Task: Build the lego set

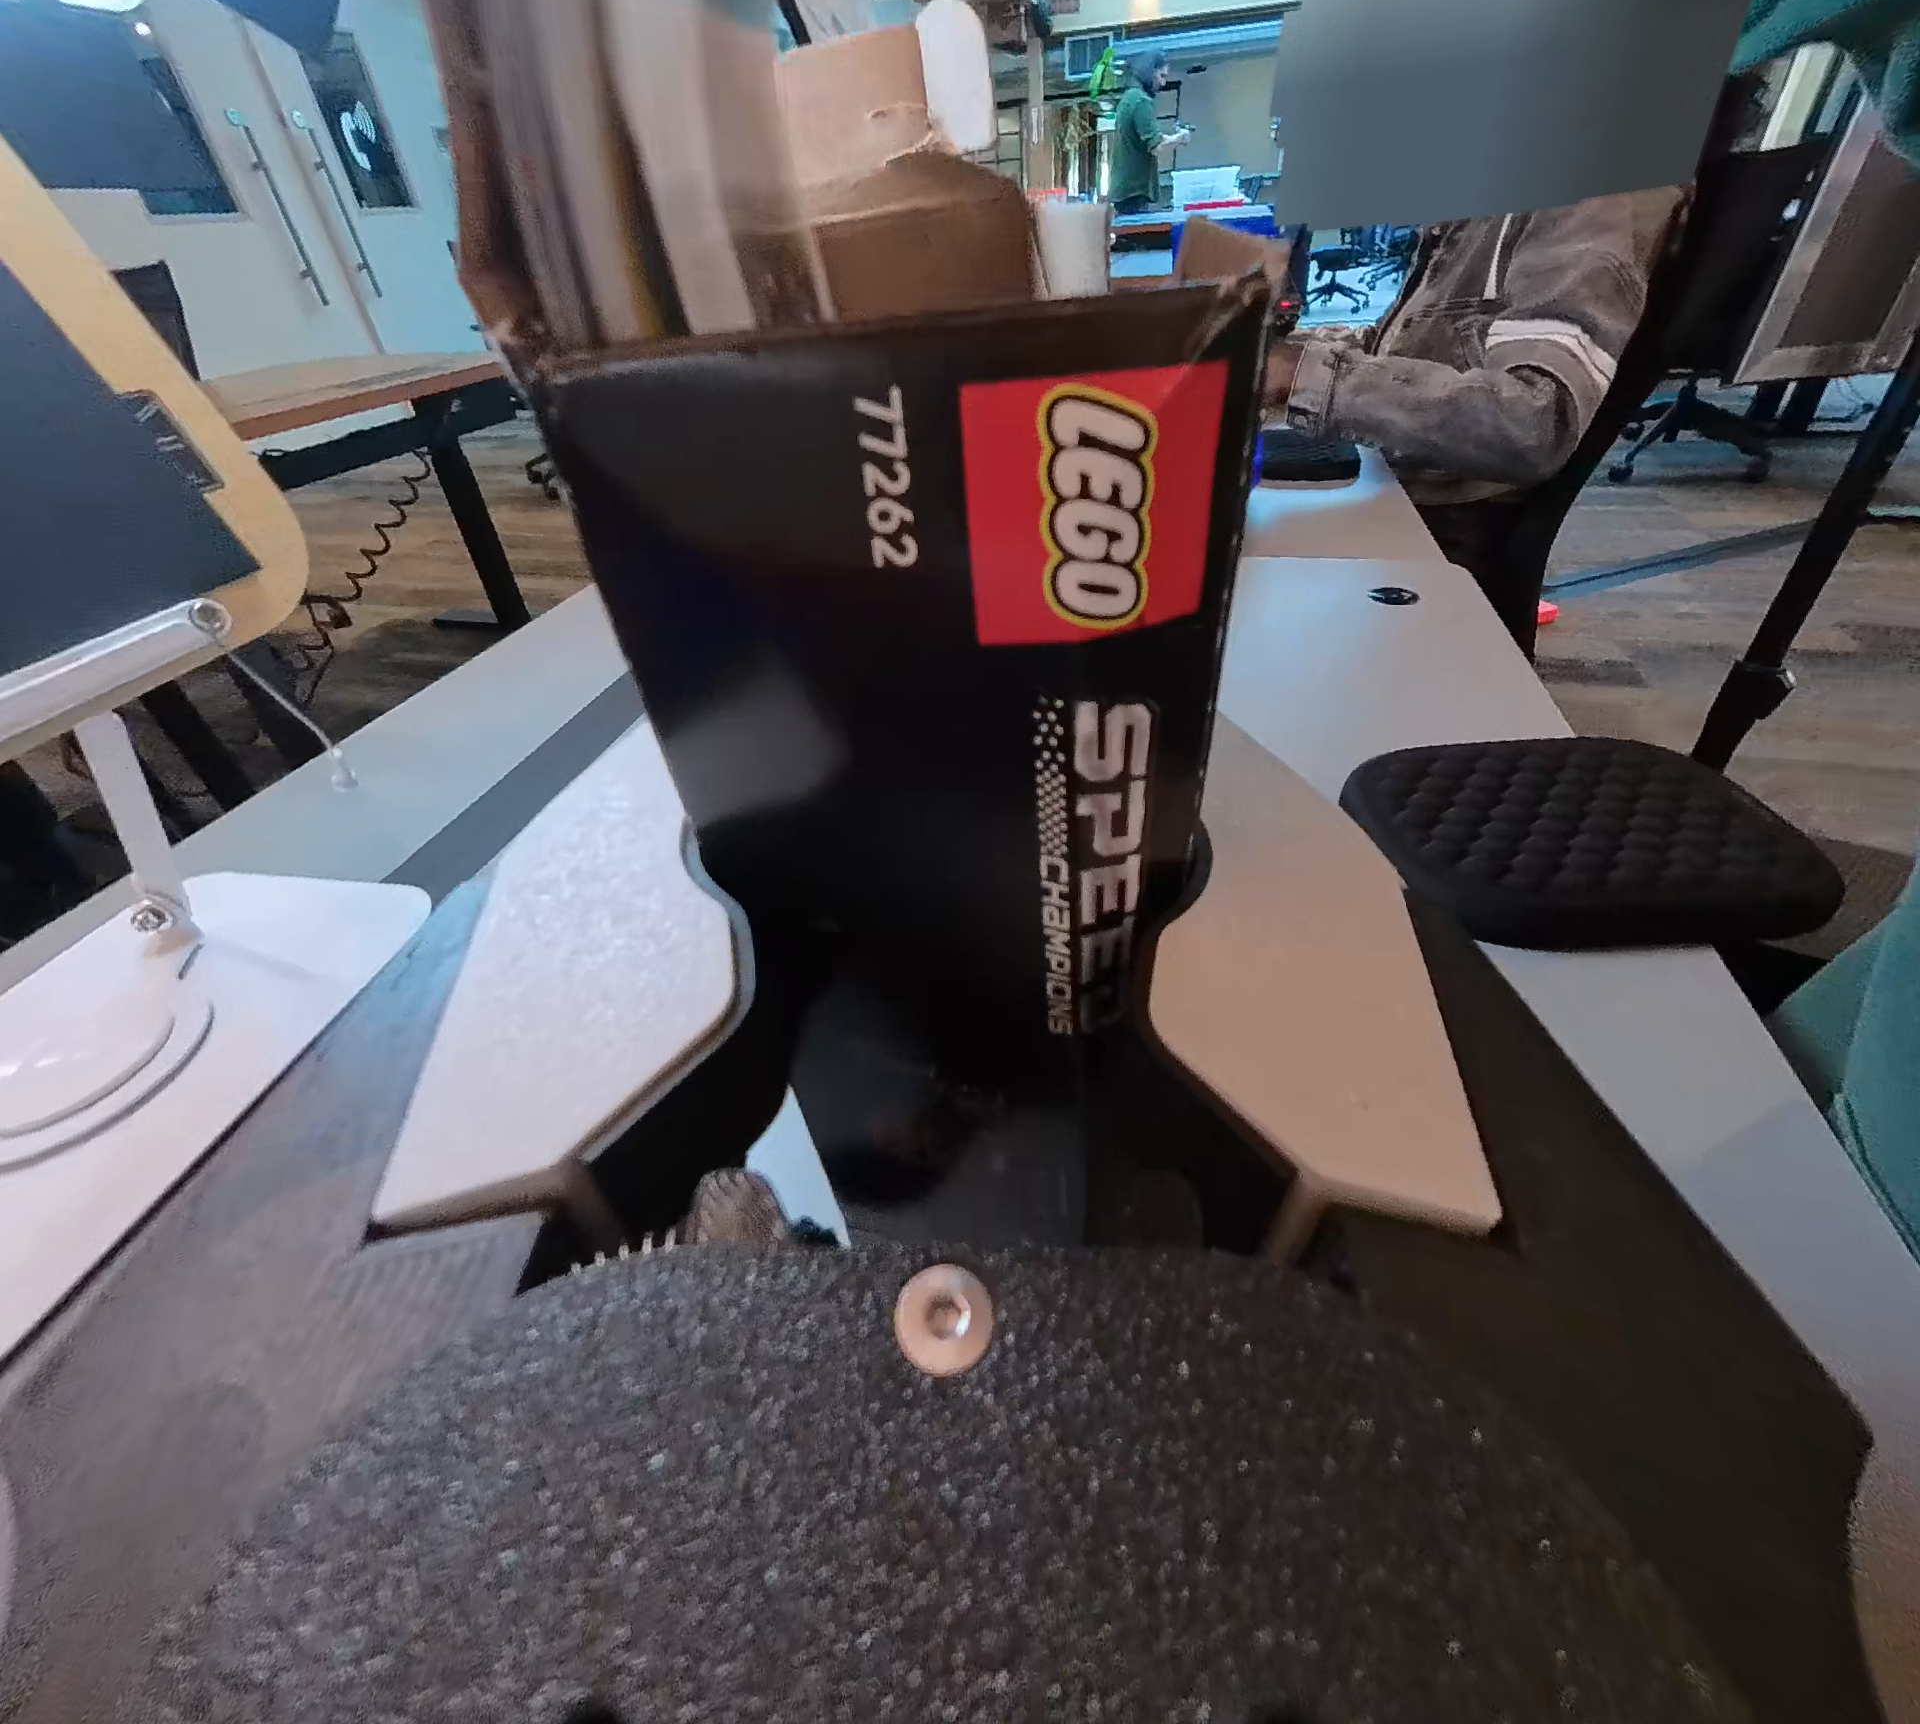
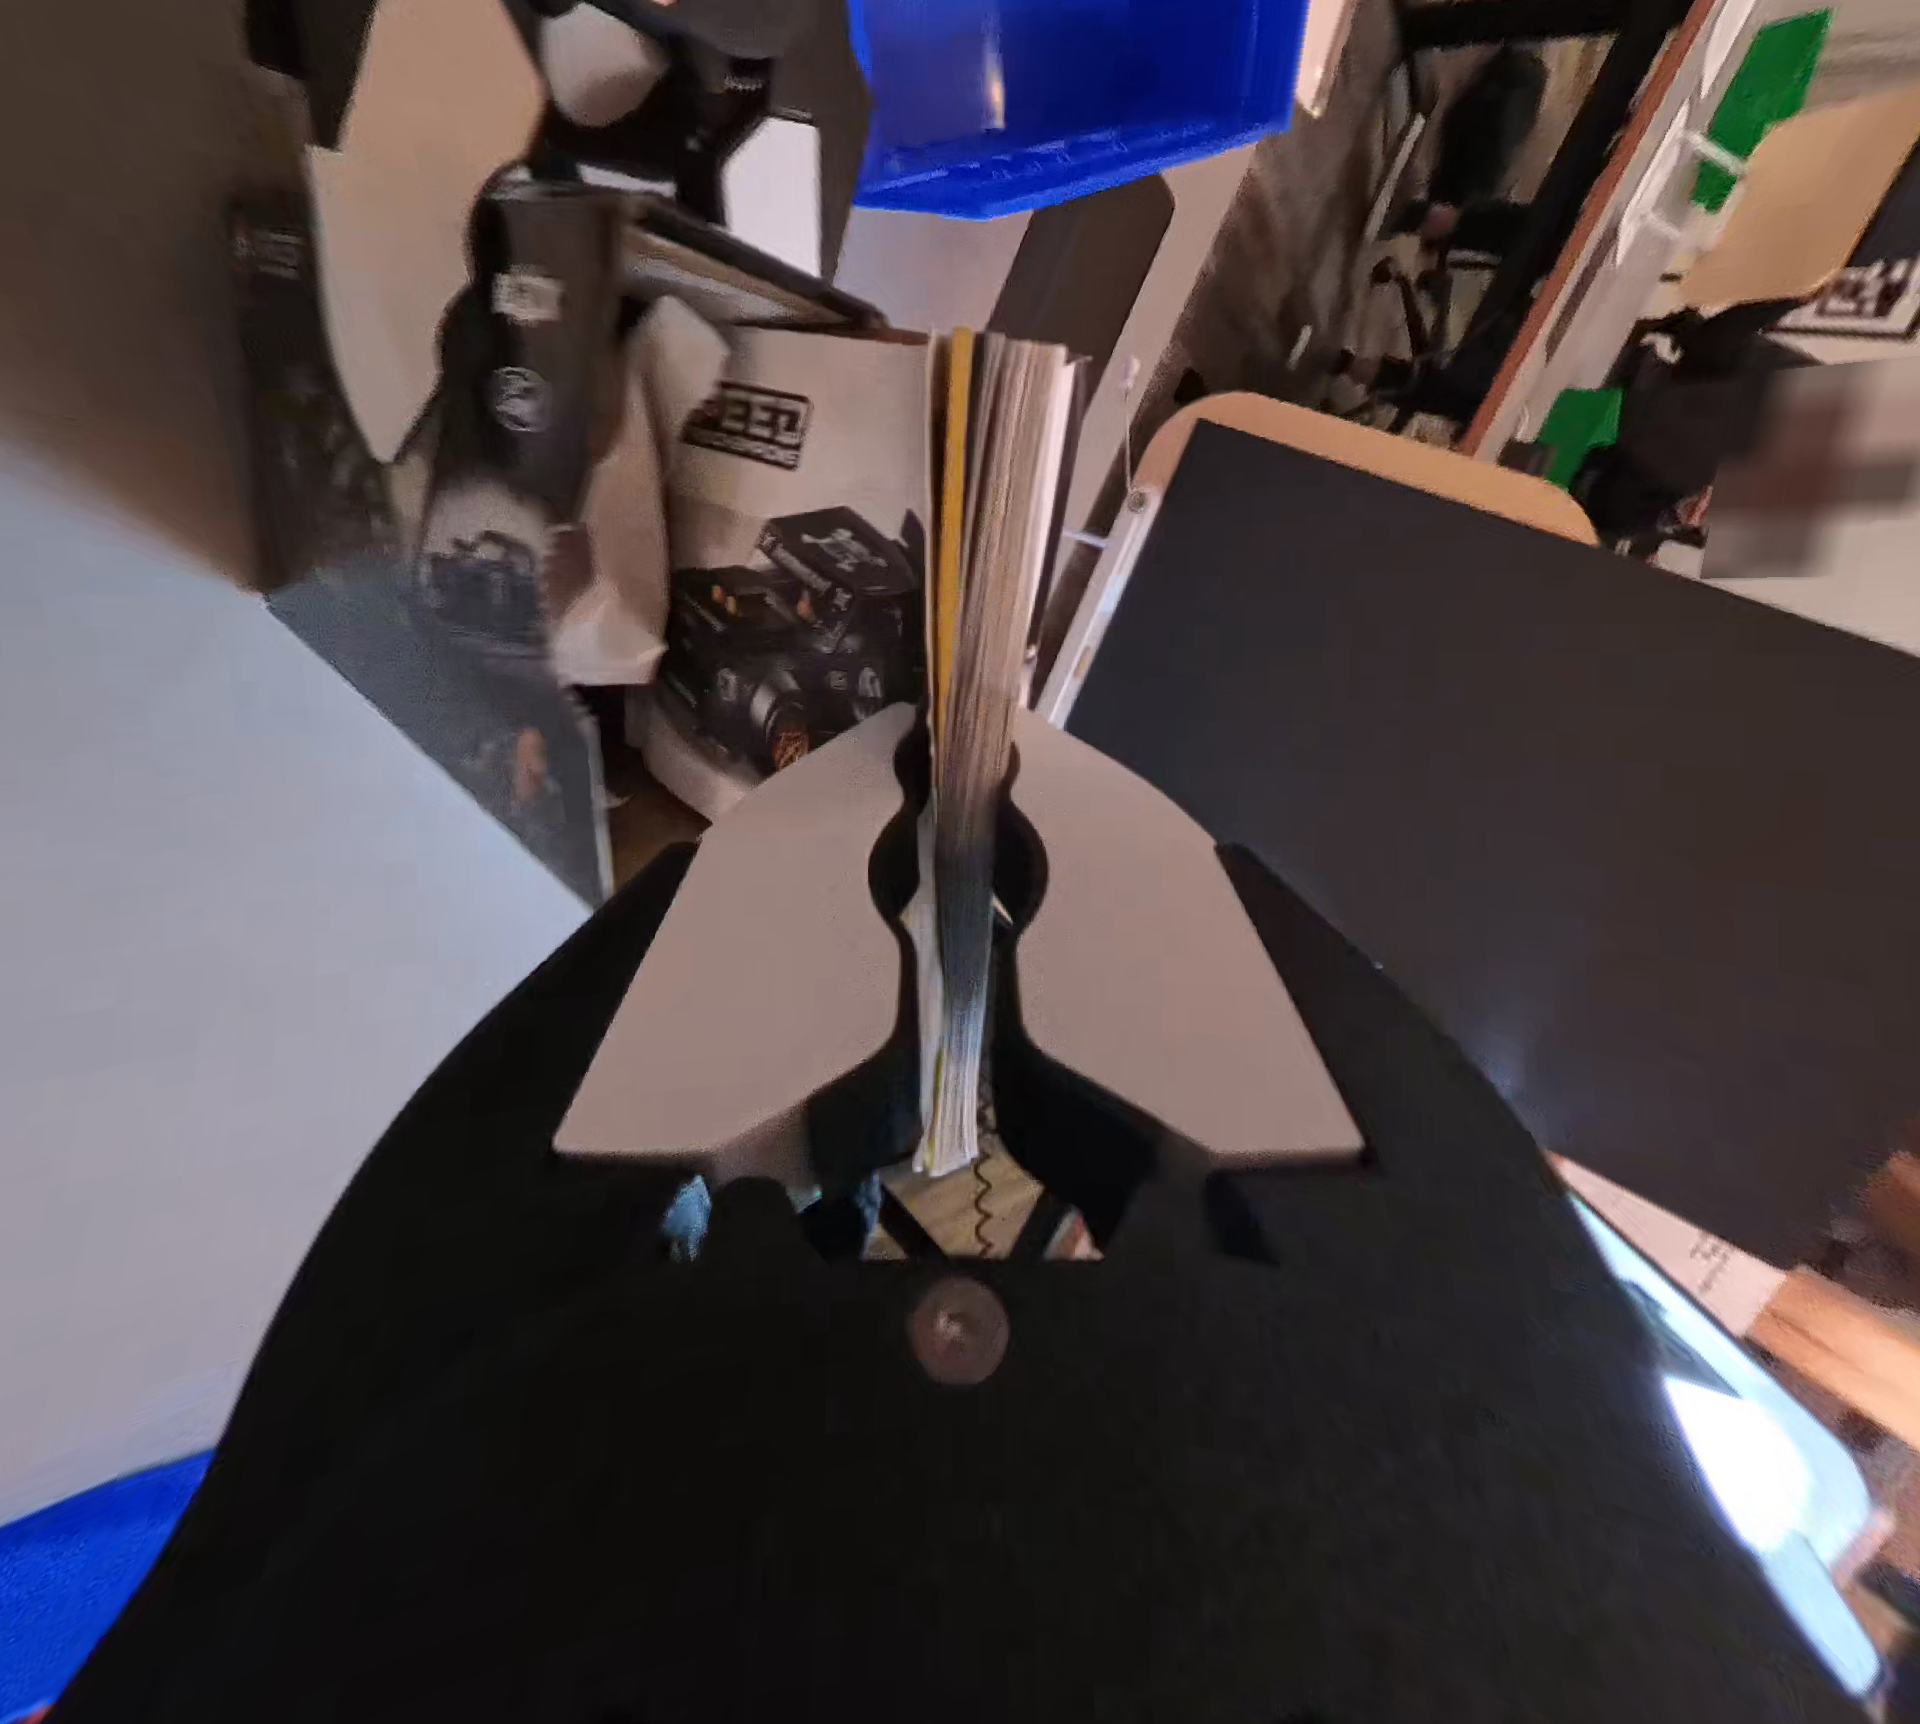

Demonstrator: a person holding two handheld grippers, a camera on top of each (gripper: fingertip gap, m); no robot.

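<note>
Left tongs (image 1: pixel 951 895) clamping black set box (image 1: pixel 914 635), rising toward 12 o'clock above grey bench (image 1: pixel 1455 635); right tongs (image 2: pixel 961 801) pinching instruction booklet (image 2: pixel 987 583) edge-on, box at 10 o'clock.

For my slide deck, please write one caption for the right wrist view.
Right gripper clamps the instruction booklet edge-on, near the black set box held by the left gripper.

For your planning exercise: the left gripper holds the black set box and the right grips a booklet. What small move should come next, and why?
Probably draw the right gripper back, pulling the instruction booklet clear of the black set box. The booklet is pinched edge-on, close to the box's open end, which the left gripper clamps steady.
</note>
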